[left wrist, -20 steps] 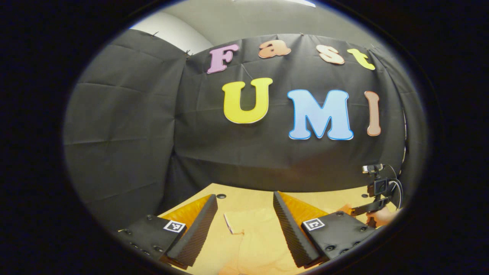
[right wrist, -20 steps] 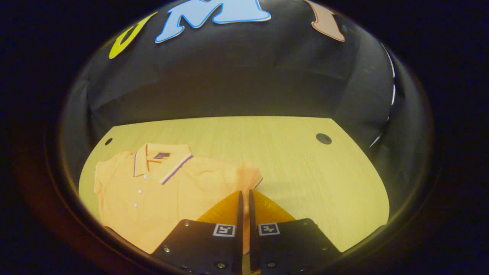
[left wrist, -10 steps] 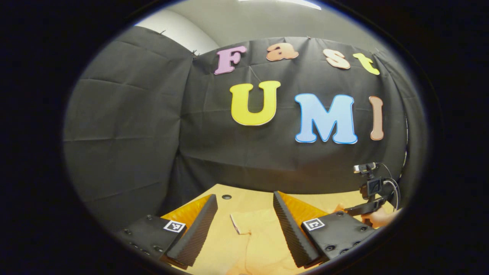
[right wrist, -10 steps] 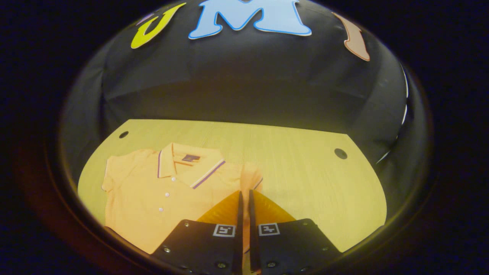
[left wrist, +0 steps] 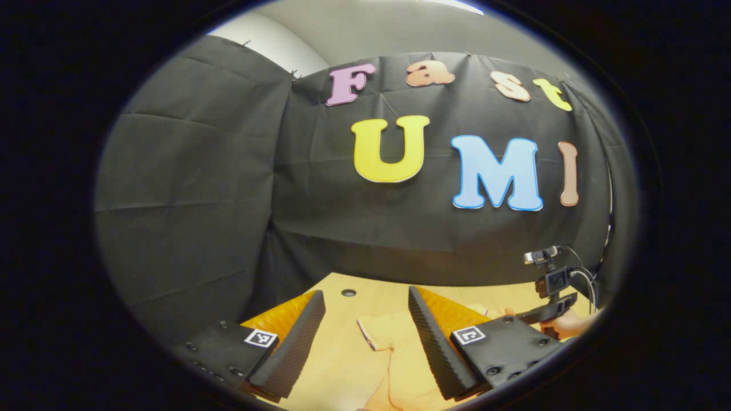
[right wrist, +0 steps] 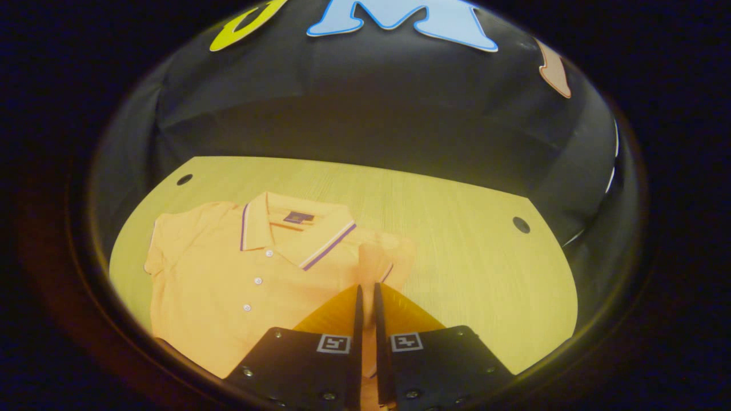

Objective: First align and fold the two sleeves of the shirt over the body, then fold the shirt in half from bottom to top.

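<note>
The right gripper pinches the orange shirt by its sleeve. The left gripper is wide open, holding nothing, above the shirt.

This looked like a recording booth in a lab: black cloth was pinned up as walls around a bare wooden table, and a small camera with cables stood at its edge.

Orange polo shirt, face up, flat on bench, collar with purple-white stripe trim, buttons down placket; one sleeve raised off the bench, other spread flat.
</note>
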Available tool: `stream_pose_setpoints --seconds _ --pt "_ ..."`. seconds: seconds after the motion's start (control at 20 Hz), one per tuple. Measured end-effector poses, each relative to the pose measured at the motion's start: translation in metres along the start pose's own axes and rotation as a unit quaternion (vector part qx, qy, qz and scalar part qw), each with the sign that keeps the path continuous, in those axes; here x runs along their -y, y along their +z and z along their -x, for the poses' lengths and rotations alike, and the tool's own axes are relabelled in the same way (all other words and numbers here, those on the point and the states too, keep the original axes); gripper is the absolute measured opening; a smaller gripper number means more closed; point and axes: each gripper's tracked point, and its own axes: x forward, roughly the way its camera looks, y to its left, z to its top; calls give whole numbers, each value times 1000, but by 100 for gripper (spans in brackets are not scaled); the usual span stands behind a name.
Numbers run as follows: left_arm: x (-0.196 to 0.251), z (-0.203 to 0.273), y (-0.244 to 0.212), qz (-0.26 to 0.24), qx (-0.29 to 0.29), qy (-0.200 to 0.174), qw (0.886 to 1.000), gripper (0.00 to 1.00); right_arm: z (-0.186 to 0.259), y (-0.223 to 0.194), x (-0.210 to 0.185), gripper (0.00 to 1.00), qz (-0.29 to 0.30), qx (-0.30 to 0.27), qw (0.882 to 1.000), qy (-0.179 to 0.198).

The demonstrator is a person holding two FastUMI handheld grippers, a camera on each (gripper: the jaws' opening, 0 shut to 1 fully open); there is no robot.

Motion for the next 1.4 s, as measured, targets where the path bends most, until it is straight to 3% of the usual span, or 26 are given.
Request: stream_pose_setpoints --seconds 0.15,0.2,0.25,0.3,0.35,0.4,0.45,0.55,0.65,0.8,1.0,1.4 --pt "2 -3 -1 1 -3 -12 1000 95 3 -2 -5 18 -11 -8 1000 10" --pt "3 -4 -2 3 -4 -17 1000 96 5 -2 -5 32 -17 -7 1000 11" --pt "5 -5 -2 4 -5 -23 1000 95 7 -2 -6 32 -21 -5 1000 10" --pt "7 -6 -3 5 -7 -28 1000 95 12 -1 -7 46 -23 -2 1000 9" --pt "9 -7 -4 7 -8 -35 999 95 16 1 -5 48 -23 2 1000 7" --pt "11 -8 -5 8 -9 -41 999 96 23 2 -5 56 -23 7 1000 4" --pt "13 -9 -6 8 -12 -47 999 95 29 5 -5 56 -25 13 1000 2" --pt "16 -11 -9 9 -16 -60 998 95 43 10 -8 73 -34 23 999 2" --pt "19 -12 -13 10 -23 -73 997 95 61 18 -10 75 -45 40 998 0" --pt "23 -15 -22 13 -40 -88 995 96 91 29 -18 93 -57 70 996 -4" --pt "26 -17 -36 23 -72 -103 992 95 142 39 -29 93 -72 107 992 -11" --pt "23 -25 -69 34 -131 -91 987 94 236 41 -43 93 -98 161 982 -21"
